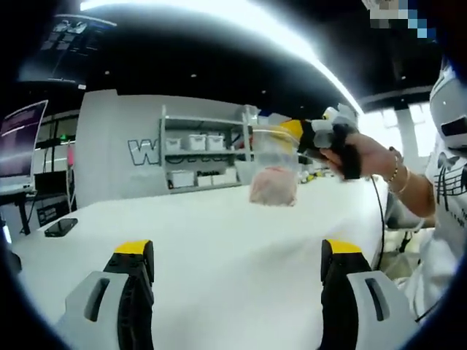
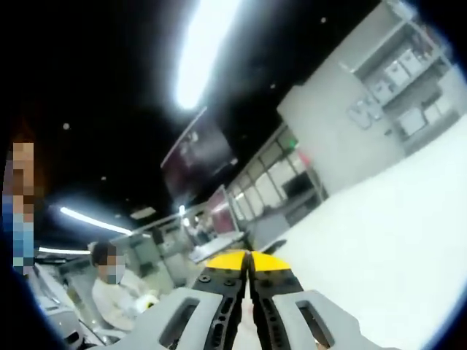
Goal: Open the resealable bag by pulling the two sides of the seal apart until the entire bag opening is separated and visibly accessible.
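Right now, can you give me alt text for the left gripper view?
The right gripper holds a clear resealable bag with something pink inside by its top edge above a white table. The left gripper is open in the foreground, away from the bag.

place: lab or industrial workspace
ceiling: dark, long strip lights (image 1: pixel 241 22)
wall: grey partition with large lettering (image 1: pixel 146 152)
storage: metal shelving (image 1: pixel 204 157) with white bins
surface: big white table (image 1: pixel 233 233)
screens: wall monitors (image 1: pixel 20 138)
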